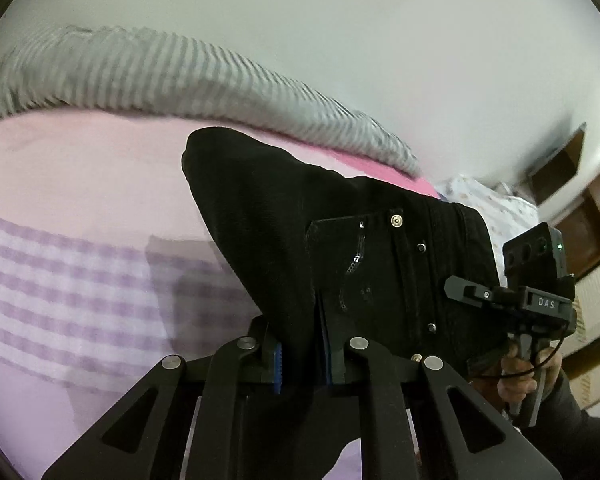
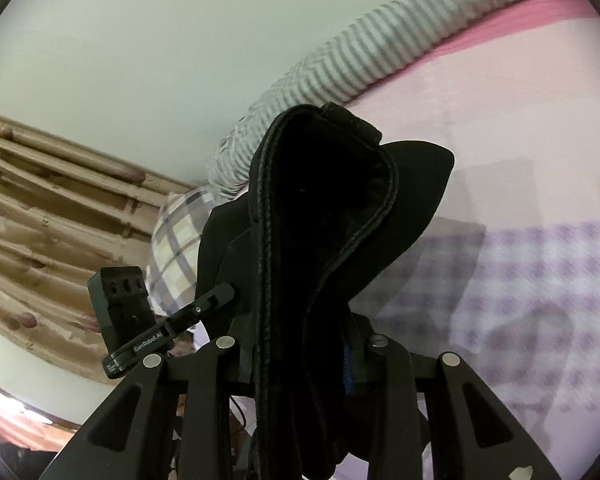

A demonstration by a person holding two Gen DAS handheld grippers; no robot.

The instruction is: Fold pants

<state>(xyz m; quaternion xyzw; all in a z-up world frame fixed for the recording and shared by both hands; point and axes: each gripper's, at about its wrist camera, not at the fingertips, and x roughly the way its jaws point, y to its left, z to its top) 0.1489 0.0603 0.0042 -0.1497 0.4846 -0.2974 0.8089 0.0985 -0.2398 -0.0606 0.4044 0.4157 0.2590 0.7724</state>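
A bed fills most of both views, spread with a pale pink sheet [image 1: 80, 168] that carries a band of lilac and white checks [image 1: 60, 284] nearer the cameras; along its far edge, against a plain white wall [image 1: 340, 32], lies a rolled blanket with grey and white stripes [image 1: 180, 76]; in the right wrist view a beige patterned curtain [image 2: 40, 220] hangs at the left, with a plaid pillow [image 2: 176, 248] just beside the blanket's end; in the left wrist view brown wooden shelving [image 1: 572, 216] stands at the far right.

The black pants [image 1: 300, 220] are held up off the bed between the two claws, casting a soft shadow on the checks below; the left wrist view shows their front, with a pocket, metal rivets and a line of sequins; the right wrist view looks along a thick stitched seam [image 2: 268, 280] that runs up to a folded top edge.

The left gripper [image 1: 302, 360] has its blue-padded fingers closed down on a fold of the cloth, which passes between them and hangs below; the right gripper [image 2: 300, 356] is likewise pinched on the fabric, its fingers mostly hidden by the cloth, one blue pad [image 2: 347, 372] just showing; in the left wrist view the right gripper appears at the pants' far edge, a hand [image 1: 520, 376] around its handle.
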